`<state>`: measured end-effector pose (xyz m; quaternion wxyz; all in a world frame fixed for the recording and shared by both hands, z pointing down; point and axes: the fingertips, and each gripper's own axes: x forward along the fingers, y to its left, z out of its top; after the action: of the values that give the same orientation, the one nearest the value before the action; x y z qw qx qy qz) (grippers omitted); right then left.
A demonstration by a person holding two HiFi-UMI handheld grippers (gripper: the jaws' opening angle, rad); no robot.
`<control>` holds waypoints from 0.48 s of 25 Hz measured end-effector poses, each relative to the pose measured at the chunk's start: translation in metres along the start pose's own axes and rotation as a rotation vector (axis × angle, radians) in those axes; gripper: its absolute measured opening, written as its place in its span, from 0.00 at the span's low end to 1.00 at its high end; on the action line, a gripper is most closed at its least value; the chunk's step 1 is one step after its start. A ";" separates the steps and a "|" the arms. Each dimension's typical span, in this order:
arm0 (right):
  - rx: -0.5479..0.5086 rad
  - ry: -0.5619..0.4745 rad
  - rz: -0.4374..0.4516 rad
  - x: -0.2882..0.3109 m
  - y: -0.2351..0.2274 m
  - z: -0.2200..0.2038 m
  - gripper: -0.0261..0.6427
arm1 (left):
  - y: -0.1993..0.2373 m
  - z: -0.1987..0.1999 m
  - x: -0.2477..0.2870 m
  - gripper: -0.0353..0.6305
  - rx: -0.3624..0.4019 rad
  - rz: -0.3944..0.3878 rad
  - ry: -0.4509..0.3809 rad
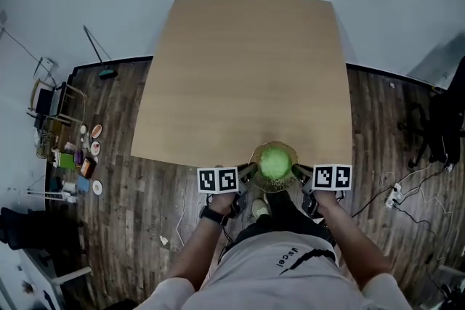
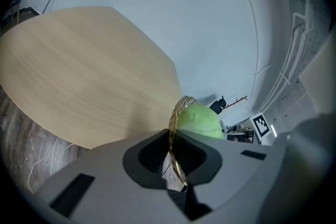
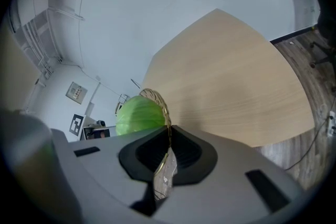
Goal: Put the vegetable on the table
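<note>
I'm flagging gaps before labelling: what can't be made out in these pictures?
Basket bottom: head view, the vegetable covers it, so whether it rests on the table can't be told.
Vegetable's lower half: both gripper views, the bodies of the left gripper and right gripper block it.
Floor clutter: head view, too small to name.

You're holding two claws, one left claw [image 1: 247,172] and one right claw [image 1: 299,172]. Each carries one marker cube, a left cube [image 1: 218,179] and a right cube [image 1: 332,176], so two cubes in all. At the bench's near edge you have one green vegetable [image 1: 275,162] and one gold wire basket [image 1: 275,145], and there is one bench [image 1: 240,69]
</note>
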<state>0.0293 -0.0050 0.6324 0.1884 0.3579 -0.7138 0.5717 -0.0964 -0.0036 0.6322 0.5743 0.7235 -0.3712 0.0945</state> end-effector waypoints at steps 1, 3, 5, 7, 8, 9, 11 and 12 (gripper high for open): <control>-0.001 0.002 -0.002 0.005 -0.002 0.007 0.08 | 0.003 0.007 0.004 0.10 -0.001 0.003 0.000; -0.002 0.007 -0.006 0.015 -0.006 0.022 0.08 | 0.010 0.020 0.013 0.10 -0.002 0.007 -0.003; -0.006 0.010 -0.009 0.024 -0.010 0.037 0.08 | 0.016 0.034 0.022 0.10 0.000 0.011 -0.006; -0.003 0.012 -0.004 0.033 -0.015 0.052 0.08 | 0.020 0.049 0.032 0.10 0.003 0.015 -0.011; 0.002 0.014 -0.001 0.037 -0.019 0.060 0.08 | 0.022 0.056 0.039 0.10 0.003 0.017 -0.015; 0.008 0.016 0.002 0.041 -0.024 0.067 0.08 | 0.024 0.062 0.046 0.10 0.003 0.020 -0.018; 0.017 0.023 0.005 0.050 -0.033 0.078 0.08 | 0.031 0.072 0.059 0.10 0.001 0.029 -0.021; 0.021 0.028 0.007 0.055 -0.037 0.082 0.08 | 0.035 0.077 0.064 0.10 -0.001 0.034 -0.021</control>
<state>0.0302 -0.1030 0.6721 0.1926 0.3491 -0.7063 0.5850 -0.0959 -0.1023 0.6704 0.5689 0.7179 -0.3893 0.0965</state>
